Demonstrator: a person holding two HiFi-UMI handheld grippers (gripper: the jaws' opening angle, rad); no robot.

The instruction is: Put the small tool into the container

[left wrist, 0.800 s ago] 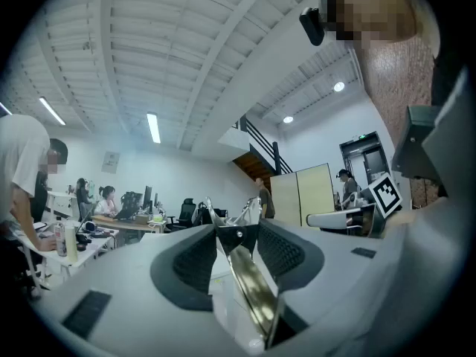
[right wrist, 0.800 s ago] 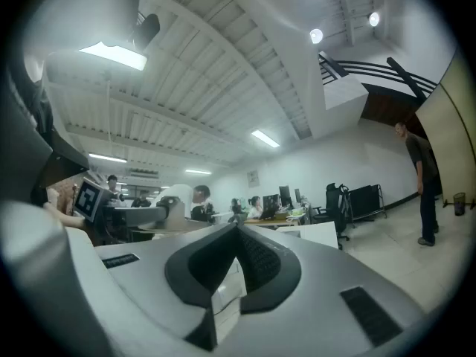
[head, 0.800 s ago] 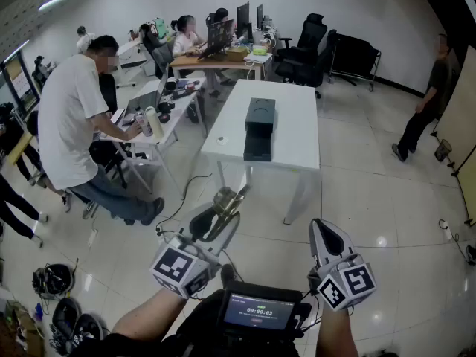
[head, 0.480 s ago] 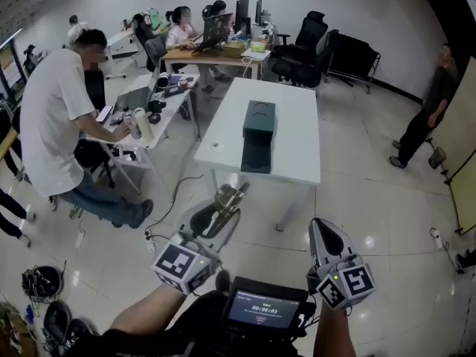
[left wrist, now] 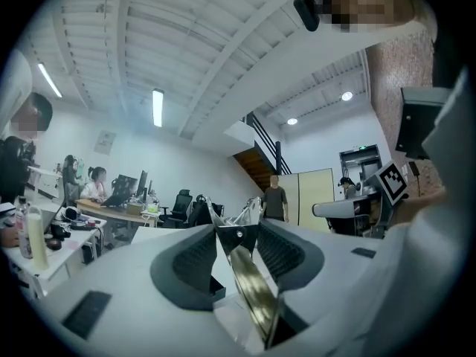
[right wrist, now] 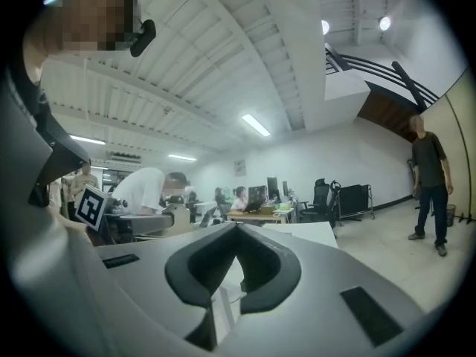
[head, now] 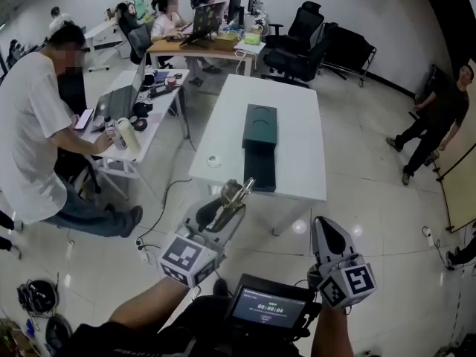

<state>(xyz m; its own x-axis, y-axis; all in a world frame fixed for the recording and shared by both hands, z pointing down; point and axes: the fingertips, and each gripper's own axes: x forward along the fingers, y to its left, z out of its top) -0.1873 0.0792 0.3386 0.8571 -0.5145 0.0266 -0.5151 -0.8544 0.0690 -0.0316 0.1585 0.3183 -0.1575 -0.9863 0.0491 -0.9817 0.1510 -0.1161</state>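
The left gripper [left wrist: 236, 226] has its jaws clenched on the small tool [left wrist: 253, 288], a hinged metal piece. Its shiny flat handle runs back between the ribbed pads, and its thin ends stick out past the jaw tips. In the head view the tool's tip points up towards the near edge of the white surface [head: 301, 151], short of it and over the tiled floor [head: 364, 199]. The right gripper [right wrist: 237, 225] has its jaws pressed together with only a narrow slit behind the tips, and nothing between them. It is held beside the left one, a little lower in the head view.

The dark green container [head: 259, 125] stands near the middle of the surface. A flat black part [head: 260, 168] lies on its near side, touching it or just beside it. A small pale ring [head: 213, 161] lies to its left, near the edge.

At the left, a person in a white shirt [head: 30, 132] leans over a cluttered desk [head: 137, 129]. Another person in dark clothes [head: 439, 121] stands well to the right. Black office chairs [head: 301, 39] stand beyond the far end. A screen device [head: 270, 309] sits low between the two forearms.
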